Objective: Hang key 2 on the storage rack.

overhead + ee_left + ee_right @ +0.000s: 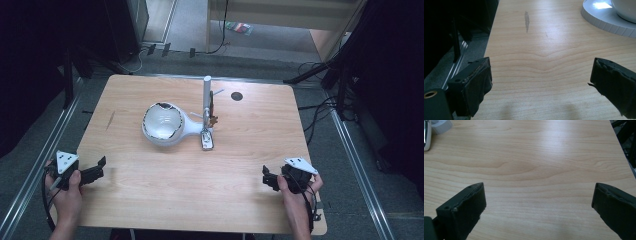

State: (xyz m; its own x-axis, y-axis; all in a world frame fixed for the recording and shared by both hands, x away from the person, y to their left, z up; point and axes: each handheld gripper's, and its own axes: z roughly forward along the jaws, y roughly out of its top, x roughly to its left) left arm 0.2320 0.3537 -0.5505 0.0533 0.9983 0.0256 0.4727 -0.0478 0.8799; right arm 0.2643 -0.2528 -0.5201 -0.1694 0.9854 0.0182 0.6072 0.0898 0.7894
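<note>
Setting: a lab or recording room, not a home. A bare light-wood tabletop (165, 200) stands on grey carpet between metal floor rails (357, 165). Dark stands (345, 80) flank it, with black cables (315, 117) trailing across the floor. Plain wooden furniture stands behind.

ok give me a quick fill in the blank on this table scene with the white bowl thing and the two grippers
1. The fingers of the left gripper stand ____, with nothing between them.
2. The white bowl-shaped appliance rests near the ____ of the wooden table.
3. The right gripper is near the table's ____ edge, apart from the appliance.
4. A white post stands ____ just beside the appliance.

Missing words: open; middle; near; upright
</note>
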